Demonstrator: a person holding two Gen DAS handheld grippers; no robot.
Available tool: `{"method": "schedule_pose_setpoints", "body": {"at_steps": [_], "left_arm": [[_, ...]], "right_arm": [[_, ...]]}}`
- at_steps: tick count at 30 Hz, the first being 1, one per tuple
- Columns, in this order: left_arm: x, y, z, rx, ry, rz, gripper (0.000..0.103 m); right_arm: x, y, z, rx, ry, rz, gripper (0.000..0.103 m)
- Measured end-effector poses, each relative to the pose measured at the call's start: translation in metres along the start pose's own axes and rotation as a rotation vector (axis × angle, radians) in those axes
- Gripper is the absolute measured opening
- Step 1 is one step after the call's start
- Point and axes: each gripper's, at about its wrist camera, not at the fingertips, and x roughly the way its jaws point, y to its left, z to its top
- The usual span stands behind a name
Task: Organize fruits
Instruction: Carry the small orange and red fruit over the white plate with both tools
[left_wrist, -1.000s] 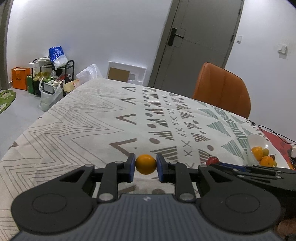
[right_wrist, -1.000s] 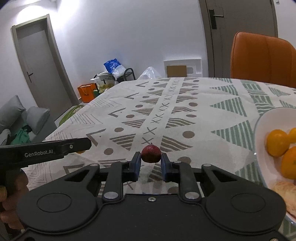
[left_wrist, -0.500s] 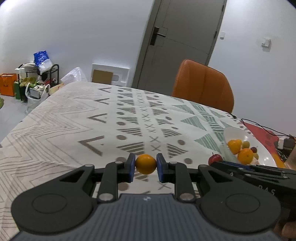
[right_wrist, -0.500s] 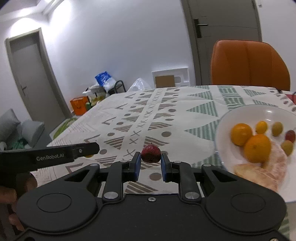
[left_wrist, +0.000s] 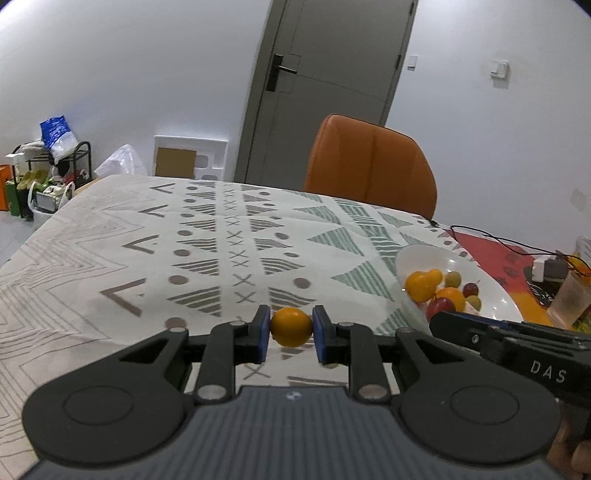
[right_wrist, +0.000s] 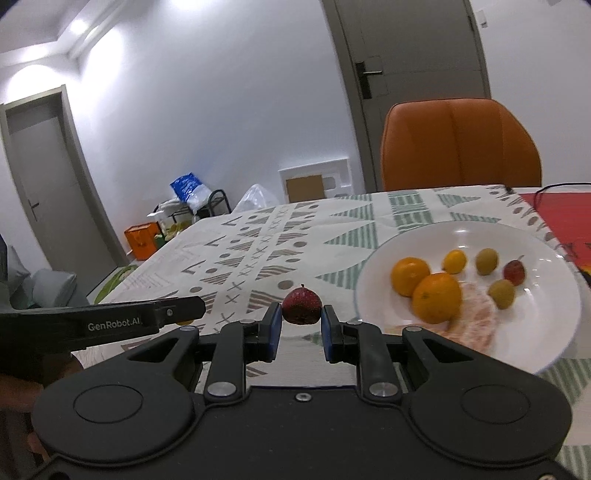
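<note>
the left gripper (left_wrist: 290, 335) has its blue pads pinching a small orange fruit (left_wrist: 290, 326) across its widest part, held in the air above the patterned tablecloth (left_wrist: 184, 266). the fruit looks light, round and smooth-skinned, so it could roll or squirt out if the pads sat off-centre; a hold across the middle, as here, seems the safest. the right gripper (right_wrist: 301, 325) is clamped the same way on a small dark red fruit (right_wrist: 301, 305), stem tip up, its lower half between the pads. it looks lighter and probably softer, so a gentle squeeze should do and a harder one might bruise it. to the right of both, the white plate (right_wrist: 546, 332) rests on the cloth, already carrying oranges, small yellow and green fruits, another red one and peeled segments.
</note>
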Motion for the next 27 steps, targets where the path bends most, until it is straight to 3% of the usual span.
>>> {"method": "schedule_pose_setpoints", "body": {"at_steps": [27], "left_arm": [[0.023, -0.079, 0.0, 0.114, 0.013, -0.08, 0.023]], "right_arm": [[-0.039, -0.074, -0.011, 0.117, -0.066, -0.096, 0.021]]}}
